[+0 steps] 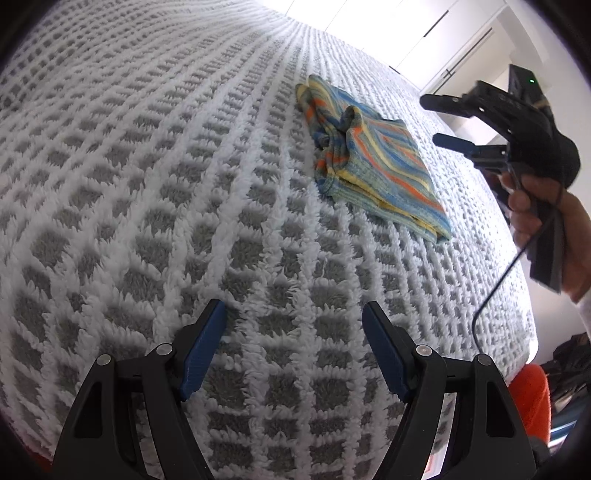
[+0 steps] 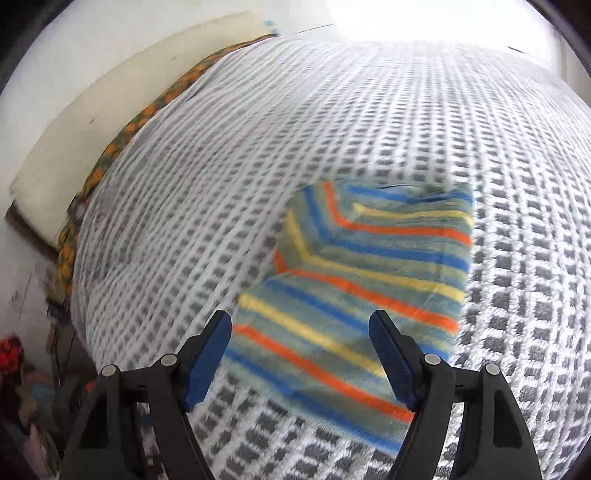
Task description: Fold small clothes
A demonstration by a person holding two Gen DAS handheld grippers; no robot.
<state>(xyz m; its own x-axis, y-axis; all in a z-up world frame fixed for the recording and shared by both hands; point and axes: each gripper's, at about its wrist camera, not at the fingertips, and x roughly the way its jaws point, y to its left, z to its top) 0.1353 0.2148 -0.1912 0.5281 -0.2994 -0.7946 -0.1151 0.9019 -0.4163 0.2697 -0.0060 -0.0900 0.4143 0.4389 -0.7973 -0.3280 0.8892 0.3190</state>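
Note:
A small striped garment [image 1: 373, 162] in blue, orange and yellow lies folded on the white and grey waffle blanket [image 1: 155, 177]. My left gripper [image 1: 294, 314] is open and empty, low over the blanket, well short of the garment. My right gripper [image 1: 430, 120] shows in the left wrist view, open, held above the garment's right side. In the right wrist view the garment [image 2: 362, 288] lies just ahead of and under my open right gripper [image 2: 301, 325], blurred by motion.
The blanket [image 2: 406, 122] covers a bed. A cream headboard or cushion [image 2: 92, 122] and an orange patterned sheet edge [image 2: 122, 136] run along its far left. White cupboards [image 1: 424, 33] stand behind. An orange item [image 1: 532, 398] lies off the bed's right edge.

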